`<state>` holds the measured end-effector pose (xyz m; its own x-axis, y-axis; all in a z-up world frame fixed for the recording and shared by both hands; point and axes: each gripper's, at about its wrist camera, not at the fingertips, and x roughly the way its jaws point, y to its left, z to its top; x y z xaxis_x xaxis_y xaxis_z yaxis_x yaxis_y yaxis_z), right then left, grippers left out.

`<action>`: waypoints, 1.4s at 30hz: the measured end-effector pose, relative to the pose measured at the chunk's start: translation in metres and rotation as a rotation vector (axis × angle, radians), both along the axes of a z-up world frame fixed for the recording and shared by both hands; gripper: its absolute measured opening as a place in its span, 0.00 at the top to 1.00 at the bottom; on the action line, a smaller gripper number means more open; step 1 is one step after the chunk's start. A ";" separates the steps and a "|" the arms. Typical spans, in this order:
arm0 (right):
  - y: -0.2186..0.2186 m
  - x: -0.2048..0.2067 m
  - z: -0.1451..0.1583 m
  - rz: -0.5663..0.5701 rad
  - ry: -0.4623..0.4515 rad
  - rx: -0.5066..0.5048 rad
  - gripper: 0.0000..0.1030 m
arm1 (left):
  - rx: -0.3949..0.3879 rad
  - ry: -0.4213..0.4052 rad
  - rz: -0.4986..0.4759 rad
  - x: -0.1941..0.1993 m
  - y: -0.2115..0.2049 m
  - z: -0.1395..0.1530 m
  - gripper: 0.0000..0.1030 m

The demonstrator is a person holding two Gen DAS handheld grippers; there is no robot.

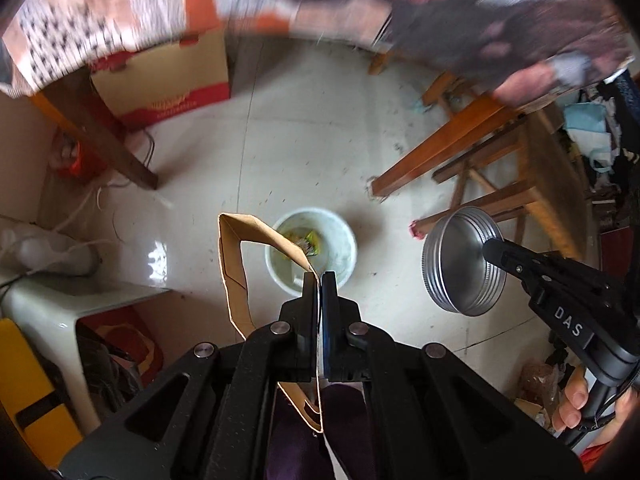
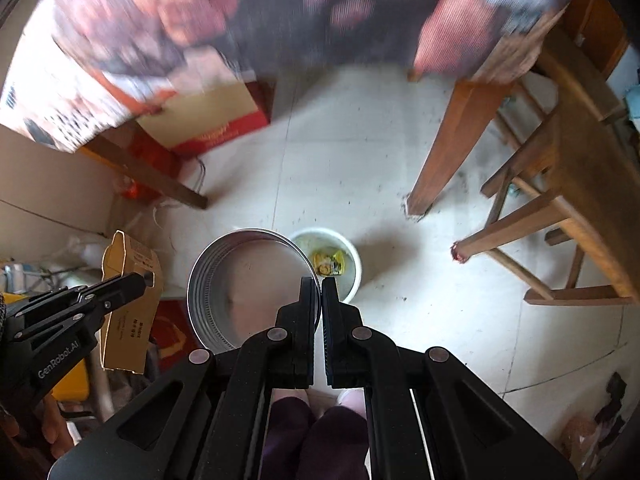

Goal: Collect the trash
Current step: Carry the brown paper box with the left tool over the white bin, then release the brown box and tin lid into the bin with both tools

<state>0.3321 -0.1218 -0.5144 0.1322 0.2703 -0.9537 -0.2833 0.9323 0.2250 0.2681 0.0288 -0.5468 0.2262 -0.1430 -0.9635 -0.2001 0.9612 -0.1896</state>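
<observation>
My left gripper (image 1: 319,280) is shut on an open brown cardboard box (image 1: 234,264), held above a white bin (image 1: 316,256) on the floor. The bin holds a yellow wrapper (image 1: 306,242). My right gripper (image 2: 319,285) is shut on the rim of a round silver tin (image 2: 248,288), also held above the white bin (image 2: 352,264). The tin (image 1: 460,266) and right gripper show at the right of the left wrist view. The cardboard box (image 2: 130,300) and left gripper show at the left of the right wrist view.
Wooden table and chair legs (image 1: 444,148) stand to the right and a dark table leg (image 1: 100,136) to the left. A red and tan carton (image 1: 164,80) sits at the back. A patterned tablecloth (image 1: 80,20) hangs above. A white stool (image 1: 60,304) is at the left.
</observation>
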 end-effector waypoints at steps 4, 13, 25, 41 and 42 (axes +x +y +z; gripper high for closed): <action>0.012 0.006 -0.040 0.030 0.028 -0.004 0.97 | -0.018 0.050 0.048 -0.005 0.008 -0.047 1.00; 0.029 0.025 -0.085 0.079 0.123 0.002 0.63 | -0.030 0.084 0.019 0.010 0.006 -0.090 1.00; -0.003 0.032 -0.049 0.036 0.058 -0.052 0.61 | -0.115 0.093 -0.038 0.051 -0.020 -0.094 0.96; -0.002 0.029 0.040 0.002 0.014 -0.005 0.61 | -0.059 0.072 -0.026 0.043 -0.013 0.003 0.67; 0.000 0.027 0.054 0.004 0.004 -0.001 0.61 | -0.055 0.062 -0.023 0.041 -0.013 0.016 0.67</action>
<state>0.3594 -0.1222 -0.4608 0.1276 0.2702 -0.9543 -0.2857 0.9314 0.2255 0.3092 0.0163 -0.5306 0.1620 -0.2010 -0.9661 -0.1910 0.9541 -0.2306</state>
